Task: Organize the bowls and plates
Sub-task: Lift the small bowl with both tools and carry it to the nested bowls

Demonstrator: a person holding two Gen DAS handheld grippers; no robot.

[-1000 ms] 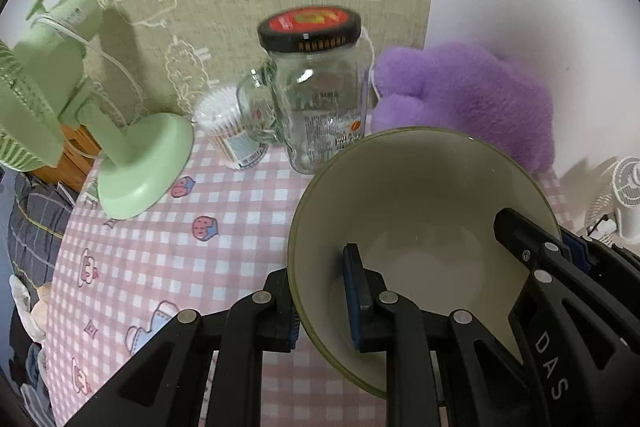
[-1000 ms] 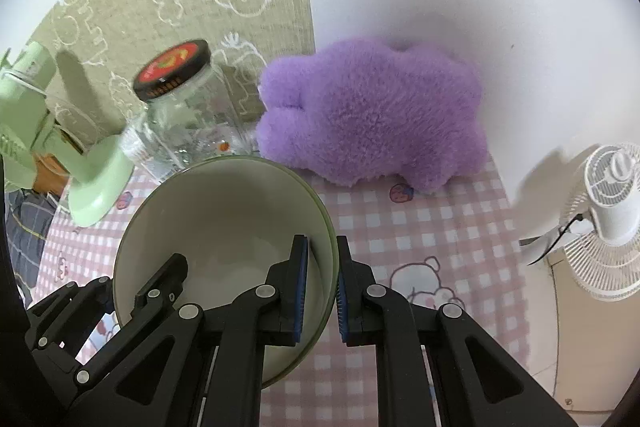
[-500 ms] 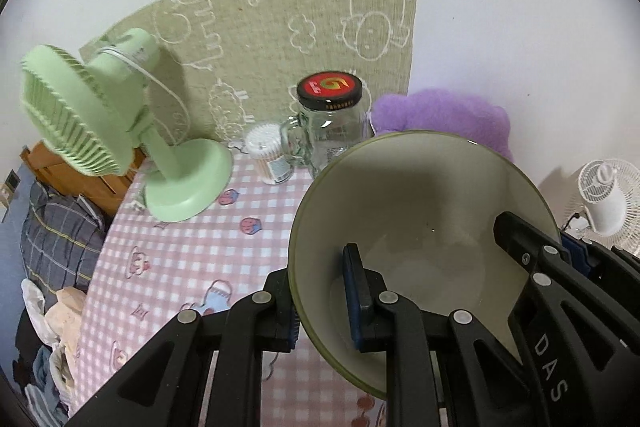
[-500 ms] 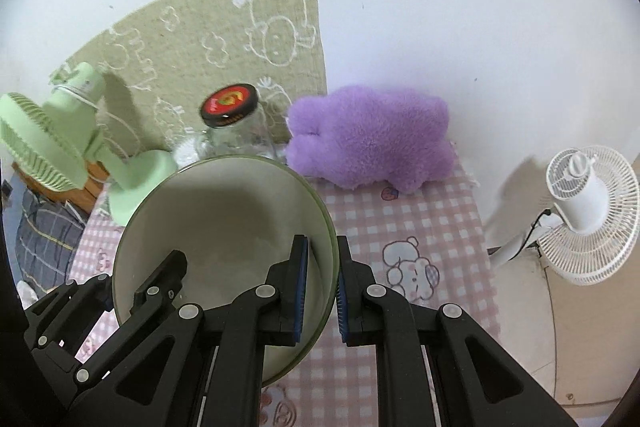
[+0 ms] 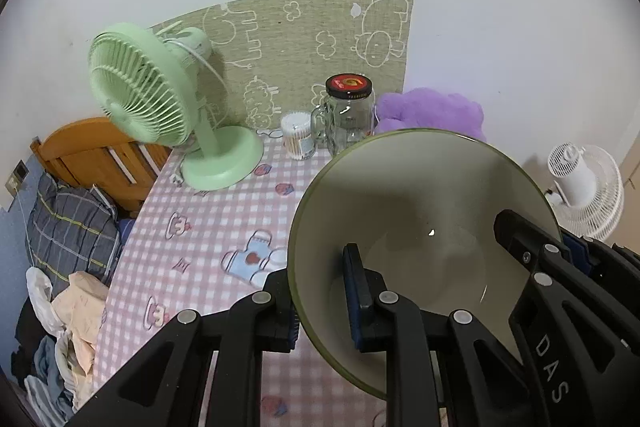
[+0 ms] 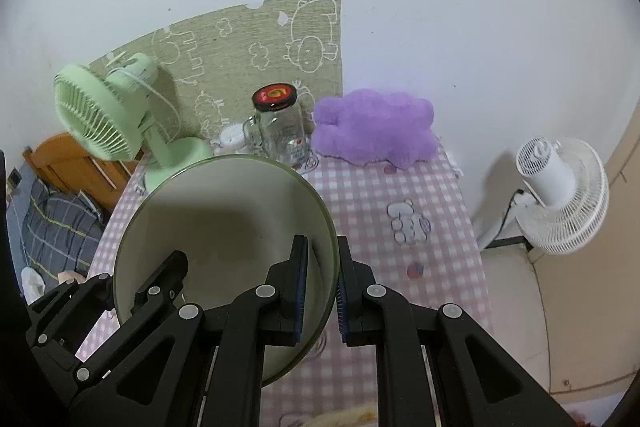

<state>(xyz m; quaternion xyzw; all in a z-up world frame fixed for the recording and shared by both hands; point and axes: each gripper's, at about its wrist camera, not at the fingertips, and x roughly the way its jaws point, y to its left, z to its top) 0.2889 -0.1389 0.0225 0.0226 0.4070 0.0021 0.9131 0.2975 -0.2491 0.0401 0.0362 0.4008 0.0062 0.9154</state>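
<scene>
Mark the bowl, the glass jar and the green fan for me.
bowl (image 5: 420, 195): left wrist view, inner wall.
glass jar (image 5: 352, 119): left wrist view, clear body under the black lid.
green fan (image 6: 94, 115): right wrist view, front grille.

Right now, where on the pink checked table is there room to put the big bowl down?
The bowl is pinched by both tongs, left and right. Bare cloth lies in front of the green fan, down the tablecloth. Another bare stretch lies below the purple plush. The back is crowded: fan base, swab tub, jar, plush.
</scene>
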